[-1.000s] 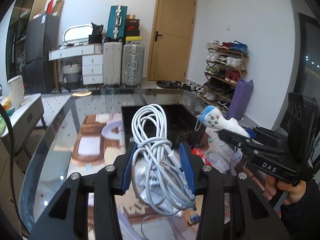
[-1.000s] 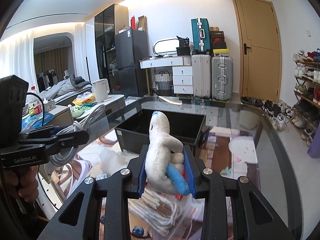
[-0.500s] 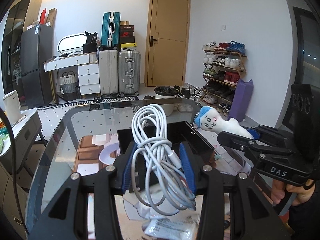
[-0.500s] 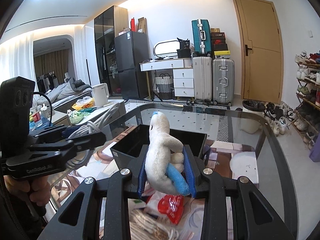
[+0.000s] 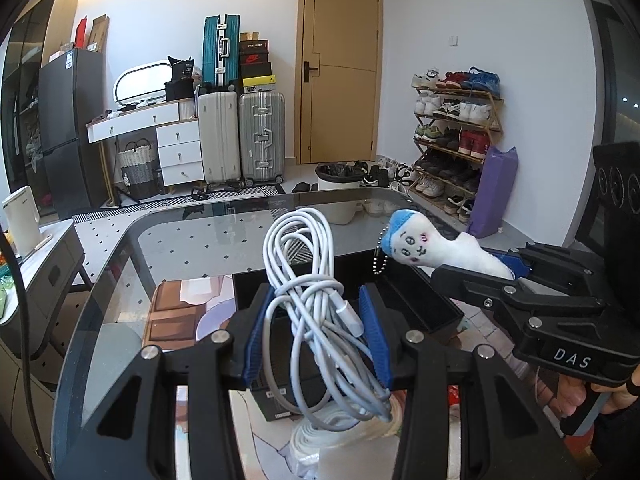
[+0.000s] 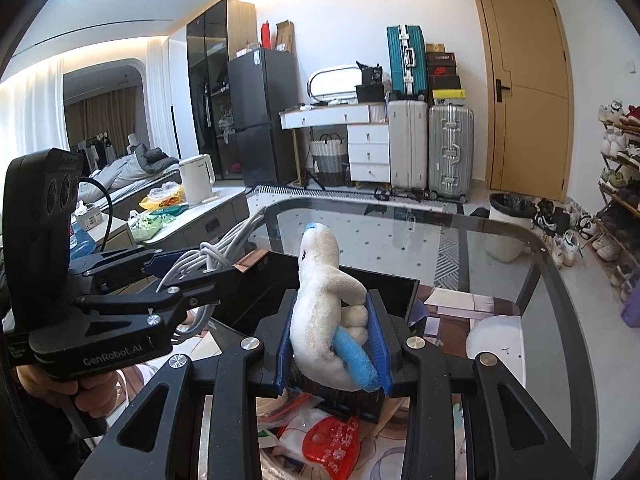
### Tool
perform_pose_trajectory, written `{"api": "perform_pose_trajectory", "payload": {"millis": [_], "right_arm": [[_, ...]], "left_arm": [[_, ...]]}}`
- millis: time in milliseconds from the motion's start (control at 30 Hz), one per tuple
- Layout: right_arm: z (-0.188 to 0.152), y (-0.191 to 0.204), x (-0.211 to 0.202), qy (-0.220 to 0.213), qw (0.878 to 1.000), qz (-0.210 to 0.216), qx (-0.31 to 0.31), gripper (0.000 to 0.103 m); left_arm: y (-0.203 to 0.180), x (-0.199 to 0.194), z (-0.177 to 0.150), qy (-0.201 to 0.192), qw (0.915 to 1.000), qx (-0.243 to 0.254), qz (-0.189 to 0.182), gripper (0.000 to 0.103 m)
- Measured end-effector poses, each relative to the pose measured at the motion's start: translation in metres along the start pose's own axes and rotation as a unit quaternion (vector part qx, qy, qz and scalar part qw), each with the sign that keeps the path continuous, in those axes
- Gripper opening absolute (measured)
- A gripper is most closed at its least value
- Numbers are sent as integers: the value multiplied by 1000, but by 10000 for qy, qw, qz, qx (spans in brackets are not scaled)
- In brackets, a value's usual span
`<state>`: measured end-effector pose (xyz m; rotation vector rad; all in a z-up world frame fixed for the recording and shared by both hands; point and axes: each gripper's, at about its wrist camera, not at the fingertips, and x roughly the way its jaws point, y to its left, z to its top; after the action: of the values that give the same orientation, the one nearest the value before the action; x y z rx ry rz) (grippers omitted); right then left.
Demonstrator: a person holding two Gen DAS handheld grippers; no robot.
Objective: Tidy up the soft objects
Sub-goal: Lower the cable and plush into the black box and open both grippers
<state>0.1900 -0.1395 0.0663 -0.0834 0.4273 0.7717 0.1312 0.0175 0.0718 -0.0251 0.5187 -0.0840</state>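
The white cable bundle [image 5: 320, 304] is pinched in the left gripper [image 5: 316, 336], the plush toy [image 6: 332, 312] in the right gripper [image 6: 334, 344]; both hang over the black box [image 5: 400, 292] at twelve o'clock, likely for dropping in.

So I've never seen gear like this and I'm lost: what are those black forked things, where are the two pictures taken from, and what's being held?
They are hand-held grippers, one in each of a person's hands, each with a fisheye camera looking along its two fingers. One picture is from the left gripper, shut on a bundled white cable. The other is from the right gripper, shut on a white plush toy with blue trim. Each view also catches the other gripper from the side. Below is a glass table with an open black box and a red packet.
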Motion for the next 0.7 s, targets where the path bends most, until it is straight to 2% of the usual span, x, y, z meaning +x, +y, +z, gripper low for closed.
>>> {"api": "perform_pose_trajectory", "payload": {"millis": [700], "right_arm": [[2, -17, 52, 496, 9987, 13, 111, 33]], "left_arm": [[8, 46, -3, 462, 9989, 53, 46, 43]]}}
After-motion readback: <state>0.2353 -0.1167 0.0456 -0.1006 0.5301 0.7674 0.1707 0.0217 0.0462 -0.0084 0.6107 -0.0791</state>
